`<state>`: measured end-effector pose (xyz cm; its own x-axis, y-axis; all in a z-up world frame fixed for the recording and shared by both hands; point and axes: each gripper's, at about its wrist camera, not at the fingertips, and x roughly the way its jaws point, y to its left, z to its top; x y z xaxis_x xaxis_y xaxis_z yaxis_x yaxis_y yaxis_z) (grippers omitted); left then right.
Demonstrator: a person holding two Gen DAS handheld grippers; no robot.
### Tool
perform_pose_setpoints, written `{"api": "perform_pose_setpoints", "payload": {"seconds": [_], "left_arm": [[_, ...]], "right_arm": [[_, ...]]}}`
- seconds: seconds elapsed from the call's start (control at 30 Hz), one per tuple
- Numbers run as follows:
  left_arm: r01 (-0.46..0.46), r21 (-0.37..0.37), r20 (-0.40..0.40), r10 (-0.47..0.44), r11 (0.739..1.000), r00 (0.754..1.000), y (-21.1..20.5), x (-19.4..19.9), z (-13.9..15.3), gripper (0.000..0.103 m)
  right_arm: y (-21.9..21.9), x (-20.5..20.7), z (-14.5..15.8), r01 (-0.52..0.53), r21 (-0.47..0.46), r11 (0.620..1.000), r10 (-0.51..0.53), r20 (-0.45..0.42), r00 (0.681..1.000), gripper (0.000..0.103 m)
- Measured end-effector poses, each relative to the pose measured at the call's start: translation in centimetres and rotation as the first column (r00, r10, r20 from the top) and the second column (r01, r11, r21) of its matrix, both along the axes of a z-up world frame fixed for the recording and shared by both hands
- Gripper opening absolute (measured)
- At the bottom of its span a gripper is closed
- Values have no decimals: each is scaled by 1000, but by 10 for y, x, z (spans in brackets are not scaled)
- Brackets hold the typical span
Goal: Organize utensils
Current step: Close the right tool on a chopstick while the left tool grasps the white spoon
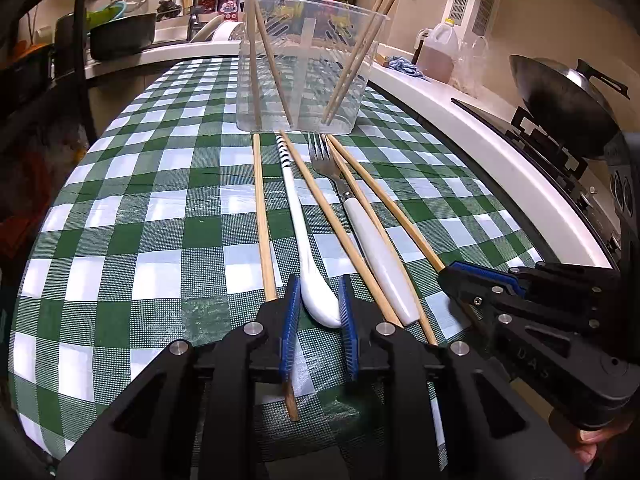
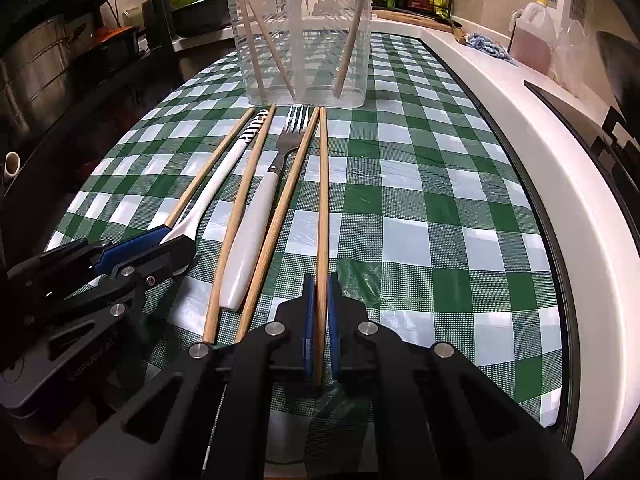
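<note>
Right now, rightmost chopstick (image 2: 322, 200) pinched between right gripper (image 2: 319, 320) fingers, blue pads pressed on its near end, stick lying flat on checked worktop (image 2: 420, 220). Beside it to the left: another chopstick (image 2: 280, 216), white-handled fork (image 2: 256, 216), third chopstick (image 2: 240, 216), white spoon (image 1: 304, 240) with striped handle tip, and fourth chopstick (image 1: 262, 216) (all roughly parallel, pointing toward the holder). Left gripper (image 1: 319, 312) fingers narrowly spread, straddling the spoon bowl; contact with pads not clear. Clear plastic holder (image 1: 308, 64) upright at far end of the row, several chopsticks leaning inside. Wok (image 1: 568, 96) on stove at right.
</note>
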<state>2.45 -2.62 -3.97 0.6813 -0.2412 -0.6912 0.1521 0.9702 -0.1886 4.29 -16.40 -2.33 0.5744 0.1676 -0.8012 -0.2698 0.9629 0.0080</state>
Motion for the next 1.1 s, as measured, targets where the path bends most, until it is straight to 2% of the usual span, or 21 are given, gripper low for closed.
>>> {"api": "perform_pose_setpoints", "payload": {"seconds": [0.27, 0.7, 1.0, 1.1], "left_arm": [[-90, 7, -5, 90, 996, 996, 17, 0, 3, 11], [-228, 20, 90, 225, 973, 970, 62, -10, 19, 9], [-236, 39, 34, 235, 971, 971, 67, -7, 2, 9], [-240, 51, 42, 238, 969, 970, 66, -8, 1, 9]], "right_arm": [[0, -1, 0, 10, 2, 1000, -10, -2, 1000, 6], [-1, -1, 0, 37, 15, 999, -37, 4, 999, 6], [-2, 0, 0, 43, 19, 999, -43, 5, 999, 6], [-3, 0, -1, 45, 21, 999, -45, 4, 999, 6]]}}
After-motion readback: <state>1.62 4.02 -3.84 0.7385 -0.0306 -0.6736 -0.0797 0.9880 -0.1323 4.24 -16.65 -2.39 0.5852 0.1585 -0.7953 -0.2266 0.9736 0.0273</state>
